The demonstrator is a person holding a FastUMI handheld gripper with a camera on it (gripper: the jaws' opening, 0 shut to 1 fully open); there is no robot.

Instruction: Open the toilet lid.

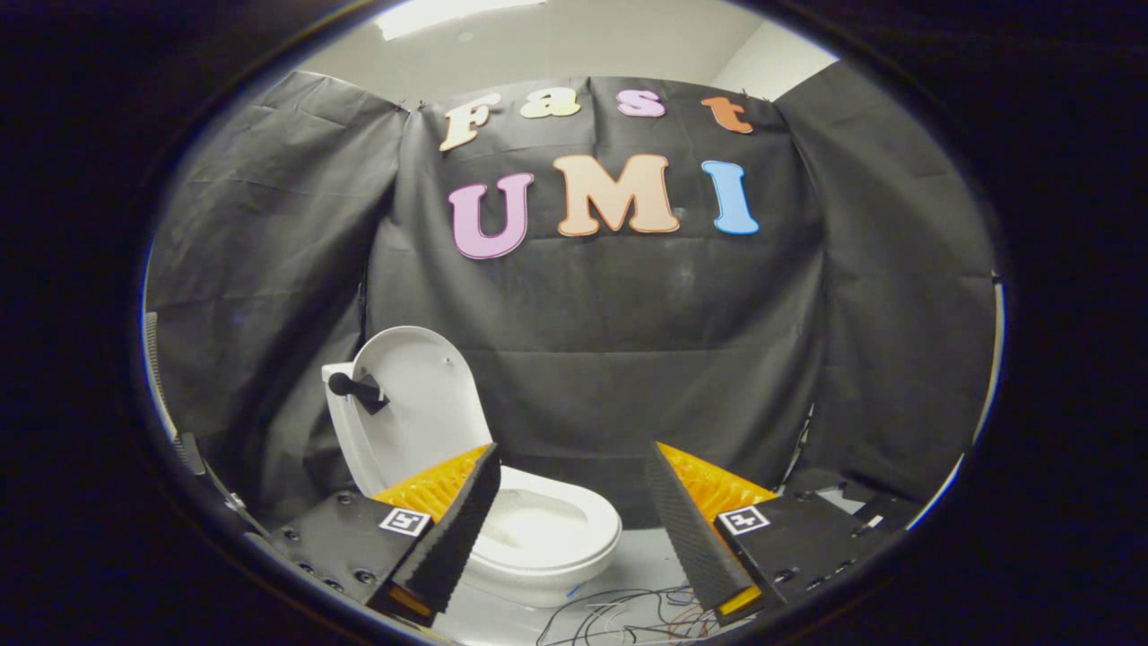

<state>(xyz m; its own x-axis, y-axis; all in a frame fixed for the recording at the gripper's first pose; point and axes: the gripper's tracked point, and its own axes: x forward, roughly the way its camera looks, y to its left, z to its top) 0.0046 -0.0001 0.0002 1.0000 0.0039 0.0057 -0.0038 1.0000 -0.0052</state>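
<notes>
Toilet lid (414, 404) stands raised upright behind the white toilet bowl (547, 529), just ahead of the hand-held gripper (574, 511), whose fingers are spread wide and empty

toilet lid (421, 404): smooth glossy plastic | bowl (547, 529): glossy, ceramic-looking | wall (628, 341): matt creased cloth | jaws: ridged facing, spread apart

The gripper (570, 511) has its fingers spread with nothing between them; beyond, the toilet (547, 538) stands with its lid (421, 404) upright, and loose wires (628, 619), possibly on the floor, lie just ahead.

no readable text beyond square coded markers (404, 521) on the gripper (574, 507)
</notes>
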